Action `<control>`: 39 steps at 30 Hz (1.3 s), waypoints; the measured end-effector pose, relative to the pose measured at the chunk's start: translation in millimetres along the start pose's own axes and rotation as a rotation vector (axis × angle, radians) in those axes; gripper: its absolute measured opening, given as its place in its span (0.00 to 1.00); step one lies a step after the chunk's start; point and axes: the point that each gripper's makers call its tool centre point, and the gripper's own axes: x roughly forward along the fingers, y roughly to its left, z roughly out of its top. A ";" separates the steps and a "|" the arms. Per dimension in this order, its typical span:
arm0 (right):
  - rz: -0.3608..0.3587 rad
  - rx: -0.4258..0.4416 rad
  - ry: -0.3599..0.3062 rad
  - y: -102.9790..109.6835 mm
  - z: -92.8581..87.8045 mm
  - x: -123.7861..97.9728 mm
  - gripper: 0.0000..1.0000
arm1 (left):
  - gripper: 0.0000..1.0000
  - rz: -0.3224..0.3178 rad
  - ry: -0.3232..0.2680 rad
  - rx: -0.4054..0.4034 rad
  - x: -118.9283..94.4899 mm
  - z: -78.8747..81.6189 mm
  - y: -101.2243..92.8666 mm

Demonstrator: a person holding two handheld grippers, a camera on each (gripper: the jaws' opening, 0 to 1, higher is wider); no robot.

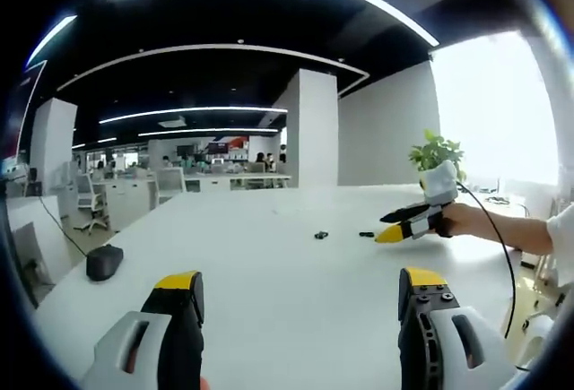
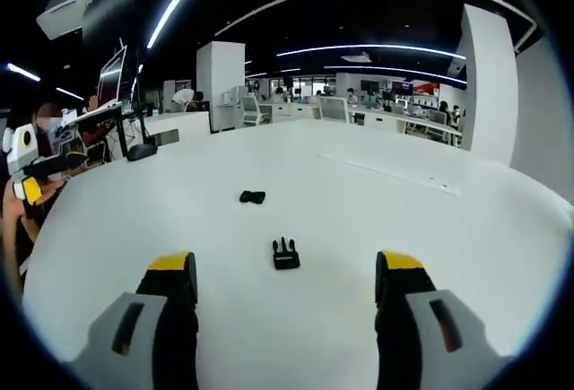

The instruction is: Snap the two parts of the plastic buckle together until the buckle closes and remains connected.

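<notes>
Yellow-tipped jaws of the right gripper [image 2: 285,273], lower frame of the right gripper view: spread wide, nothing held. Pronged buckle half [image 2: 286,254], black, lies on the white table [image 2: 466,247] just beyond and between those jaws, prongs pointing up-frame, long axis along the jaws' line. Socket half [image 2: 252,197], black, further up and left of centre, apart from its mate (not yet joined). Left gripper [image 1: 300,287], lower frame of the left gripper view: jaws spread, empty; both halves [image 1: 321,235] [image 1: 366,234] sit far off at mid-frame. Judgement: right gripper nearer, a straight forward reach takes the pronged half.
</notes>
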 end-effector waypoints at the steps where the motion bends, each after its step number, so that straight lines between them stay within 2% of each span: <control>1: 0.001 -0.001 0.001 0.0 -0.2 0.3 0.80 | 0.91 -0.002 0.002 0.003 1.9 -0.1 -0.6; 11: 0.028 0.002 0.000 4.4 -2.5 4.1 0.77 | 0.90 -0.032 0.013 0.002 21.9 2.0 -5.9; 17: 0.047 -0.010 0.002 5.1 -3.7 6.4 0.70 | 0.88 -0.046 0.013 0.016 41.7 7.2 -7.2; 26: 0.055 -0.004 -0.007 3.2 -1.4 6.8 0.68 | 0.88 -0.060 0.026 0.016 68.2 8.1 -7.1; 39: 0.077 -0.021 -0.001 5.1 -3.9 9.5 0.59 | 0.88 -0.074 0.030 0.017 93.5 9.4 -5.5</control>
